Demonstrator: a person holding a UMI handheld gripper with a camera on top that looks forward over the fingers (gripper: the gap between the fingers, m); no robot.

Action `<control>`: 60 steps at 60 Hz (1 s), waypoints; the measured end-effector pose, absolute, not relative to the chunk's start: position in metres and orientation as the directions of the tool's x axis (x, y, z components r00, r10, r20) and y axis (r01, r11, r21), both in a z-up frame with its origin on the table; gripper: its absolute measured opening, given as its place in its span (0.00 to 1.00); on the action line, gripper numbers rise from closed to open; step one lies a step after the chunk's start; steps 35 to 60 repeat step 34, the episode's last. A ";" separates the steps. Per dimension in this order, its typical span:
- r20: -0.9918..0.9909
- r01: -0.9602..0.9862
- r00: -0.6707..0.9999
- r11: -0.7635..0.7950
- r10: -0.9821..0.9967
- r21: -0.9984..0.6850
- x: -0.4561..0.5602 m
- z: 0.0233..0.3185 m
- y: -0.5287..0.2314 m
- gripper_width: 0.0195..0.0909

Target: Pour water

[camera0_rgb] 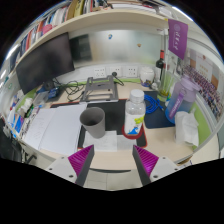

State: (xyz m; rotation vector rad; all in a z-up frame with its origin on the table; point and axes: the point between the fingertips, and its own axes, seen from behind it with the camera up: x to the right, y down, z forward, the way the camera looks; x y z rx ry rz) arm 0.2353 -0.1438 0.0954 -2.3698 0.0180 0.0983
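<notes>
the hand-held gripper (pixel 113 163) hangs above the near edge of a light surface (pixel 60 130), its two fingers spread wide apart with nothing held between them. the magenta pads (pixel 82 158) on the inner faces show plainly, one on each finger, and only bare surface lies in the gap.

just ahead of the fingers, and a little to the left of the middle, stands a grey cup (pixel 93 121), upright, resting on the surface by itself. to its right, near but not touching as far as can be seen, stands a clear plastic bottle (pixel 134 110) with a white cap and a dark label round its lower part; it too is upright. whether it holds water cannot be made out. both lie beyond the fingertips, clear of the fingers.

farther back on the left a dark monitor (pixel 45 60) faces forward, with a shelf of books (pixel 60 17) above it. behind the cup and bottle sits a grey machine-like object (pixel 103 88) whose kind cannot be told. to the right stand a blue box (pixel 155 106) and a purple-and-white banner (pixel 178 45).
</notes>
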 end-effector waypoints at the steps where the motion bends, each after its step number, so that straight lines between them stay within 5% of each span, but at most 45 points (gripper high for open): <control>1: -0.075 -0.038 0.997 -0.716 0.020 -0.697 0.234 0.099 -0.146 0.83; 21: -0.058 -0.019 0.998 -0.709 0.032 -0.705 0.231 0.141 -0.174 0.82; 60: -0.049 -0.009 0.998 -0.706 0.036 -0.708 0.231 0.152 -0.175 0.78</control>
